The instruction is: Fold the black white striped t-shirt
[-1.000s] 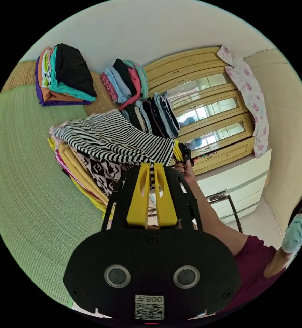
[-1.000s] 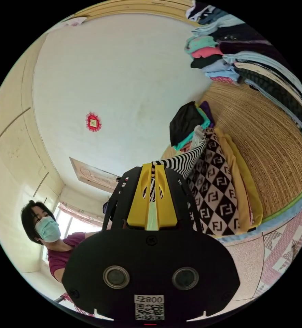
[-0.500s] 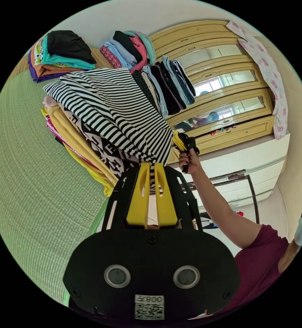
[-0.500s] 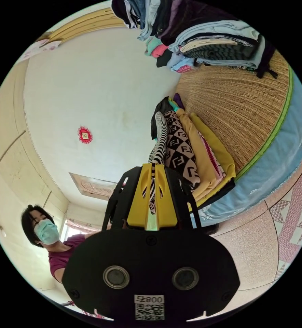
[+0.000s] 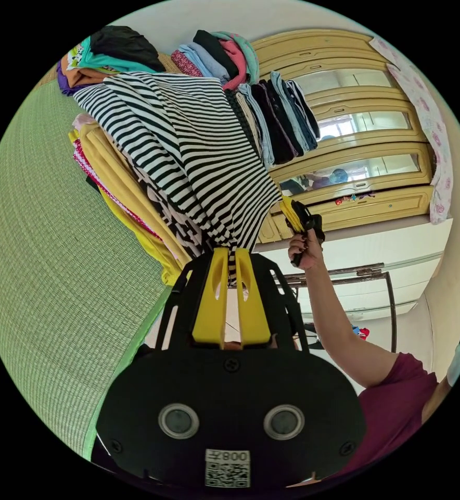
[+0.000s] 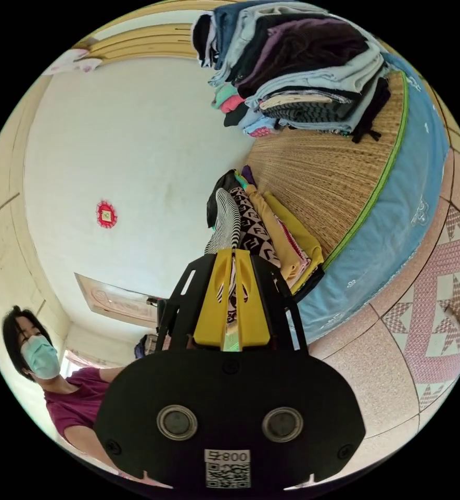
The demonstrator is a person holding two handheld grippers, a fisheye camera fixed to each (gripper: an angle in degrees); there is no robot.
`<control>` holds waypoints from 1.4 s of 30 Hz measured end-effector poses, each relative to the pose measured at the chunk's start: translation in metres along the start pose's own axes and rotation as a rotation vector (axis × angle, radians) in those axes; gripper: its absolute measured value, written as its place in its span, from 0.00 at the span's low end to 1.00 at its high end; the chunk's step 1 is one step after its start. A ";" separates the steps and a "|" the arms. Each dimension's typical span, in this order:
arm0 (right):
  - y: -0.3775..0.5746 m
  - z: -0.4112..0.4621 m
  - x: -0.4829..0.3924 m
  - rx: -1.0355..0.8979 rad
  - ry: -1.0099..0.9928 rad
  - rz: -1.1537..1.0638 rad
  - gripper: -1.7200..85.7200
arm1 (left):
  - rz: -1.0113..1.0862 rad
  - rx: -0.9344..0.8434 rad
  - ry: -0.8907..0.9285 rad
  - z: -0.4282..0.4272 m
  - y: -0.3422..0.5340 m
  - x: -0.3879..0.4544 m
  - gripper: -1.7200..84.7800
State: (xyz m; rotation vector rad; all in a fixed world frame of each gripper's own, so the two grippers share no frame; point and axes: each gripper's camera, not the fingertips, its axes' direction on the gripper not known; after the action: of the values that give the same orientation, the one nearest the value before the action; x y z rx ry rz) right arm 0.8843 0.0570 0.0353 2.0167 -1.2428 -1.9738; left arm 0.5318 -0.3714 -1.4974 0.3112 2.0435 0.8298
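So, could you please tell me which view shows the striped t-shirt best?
The left gripper view: the striped t-shirt spreads broadly there, draped over the pile of clothes and pinched by the left gripper. The right gripper view catches the shirt edge-on, a narrow striped band running into the right gripper.

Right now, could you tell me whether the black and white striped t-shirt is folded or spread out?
Spread out: the black and white striped t-shirt hangs stretched between the left tool and right tool, draped across the yellow garment pile.
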 end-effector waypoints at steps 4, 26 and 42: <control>0.021 -0.001 -0.042 0.097 0.146 -0.059 0.02 | -0.003 0.008 0.002 0.012 0.004 -0.004 0.05; 0.172 0.215 -0.188 -0.201 0.375 -0.417 0.02 | 0.033 -0.006 0.013 0.034 0.071 -0.016 0.06; 0.221 0.247 -0.263 -0.095 0.451 -0.570 0.03 | 0.034 -0.136 -0.417 -0.032 0.201 -0.068 0.02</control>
State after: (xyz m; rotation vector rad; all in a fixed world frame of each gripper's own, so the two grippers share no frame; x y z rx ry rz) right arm 0.6016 0.1746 0.3269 2.7663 -0.5061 -1.5397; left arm 0.5271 -0.2697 -1.3085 0.4063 1.5910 0.8403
